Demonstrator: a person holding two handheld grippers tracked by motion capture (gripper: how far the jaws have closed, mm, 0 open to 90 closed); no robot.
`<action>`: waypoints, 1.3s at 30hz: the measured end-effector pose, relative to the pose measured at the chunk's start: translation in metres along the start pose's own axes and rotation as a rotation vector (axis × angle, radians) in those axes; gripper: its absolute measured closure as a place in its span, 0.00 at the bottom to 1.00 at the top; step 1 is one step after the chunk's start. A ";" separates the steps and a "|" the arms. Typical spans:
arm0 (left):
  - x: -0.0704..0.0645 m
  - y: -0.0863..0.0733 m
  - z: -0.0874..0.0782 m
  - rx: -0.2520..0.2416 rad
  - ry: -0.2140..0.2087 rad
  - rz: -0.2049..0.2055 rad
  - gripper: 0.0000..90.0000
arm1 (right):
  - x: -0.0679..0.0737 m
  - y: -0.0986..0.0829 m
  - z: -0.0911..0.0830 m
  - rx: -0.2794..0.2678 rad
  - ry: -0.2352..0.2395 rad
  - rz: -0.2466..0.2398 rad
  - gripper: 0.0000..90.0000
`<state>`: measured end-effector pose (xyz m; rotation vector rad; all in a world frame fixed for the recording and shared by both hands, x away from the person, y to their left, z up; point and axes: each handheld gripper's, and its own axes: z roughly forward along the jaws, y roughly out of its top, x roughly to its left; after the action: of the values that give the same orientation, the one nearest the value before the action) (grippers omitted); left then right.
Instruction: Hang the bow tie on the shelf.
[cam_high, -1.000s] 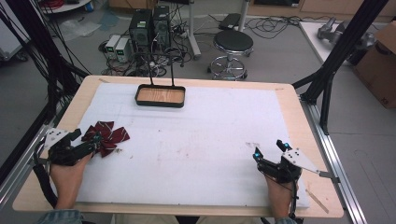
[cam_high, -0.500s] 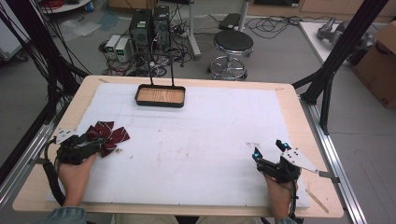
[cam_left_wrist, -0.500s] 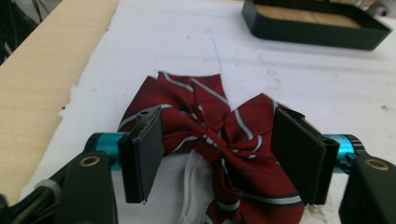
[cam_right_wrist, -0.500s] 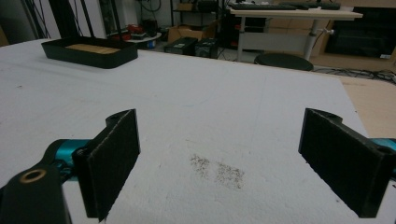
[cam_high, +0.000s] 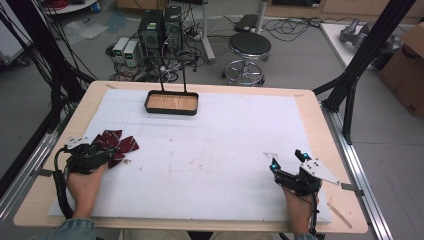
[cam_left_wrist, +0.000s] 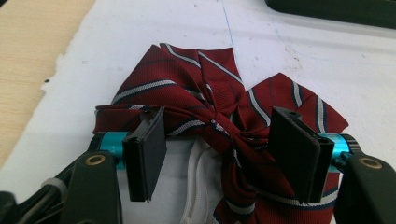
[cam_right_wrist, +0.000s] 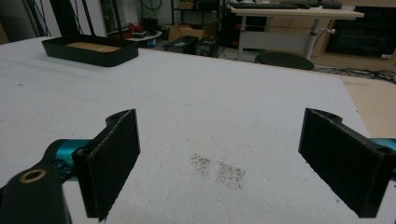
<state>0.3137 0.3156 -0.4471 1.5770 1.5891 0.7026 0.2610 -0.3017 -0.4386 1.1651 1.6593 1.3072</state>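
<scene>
A dark red bow tie (cam_high: 119, 142) with navy and white stripes lies flat on the white foam mat near the table's left edge. My left gripper (cam_high: 98, 153) is at its near side, held by a hand. In the left gripper view the bow tie (cam_left_wrist: 201, 79) lies between the jaws of my left gripper (cam_left_wrist: 218, 117), which stand open on either side of its knot. A white strap (cam_left_wrist: 194, 186) shows under the knot. My right gripper (cam_high: 285, 158) rests open at the front right of the mat. Nothing but bare foam lies between the jaws of my right gripper (cam_right_wrist: 223, 122).
A black tray (cam_high: 171, 111) with a wooden bottom and an upright wire handle stands at the back centre of the mat, also seen as the tray (cam_right_wrist: 93, 53) far left. The wooden table rim (cam_high: 45, 200) surrounds the foam. A stool (cam_high: 249, 47) and computers stand beyond the table.
My left gripper has moved right toward the bow tie, and its jaws now straddle the knot. The right gripper has stayed still.
</scene>
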 end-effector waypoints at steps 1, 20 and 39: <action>0.000 0.000 0.002 0.003 0.002 0.004 0.43 | 0.000 0.000 0.000 -0.001 0.000 0.001 0.13; -0.019 0.011 -0.014 -0.139 -0.005 0.237 0.83 | 0.000 0.000 0.000 0.002 -0.001 0.001 0.13; -0.033 0.081 -0.022 -0.244 -0.348 0.267 0.83 | -0.001 0.000 0.001 0.007 0.001 0.000 0.13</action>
<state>0.3387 0.2920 -0.3641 1.6378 1.0134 0.6884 0.2620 -0.3029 -0.4390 1.1682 1.6657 1.3038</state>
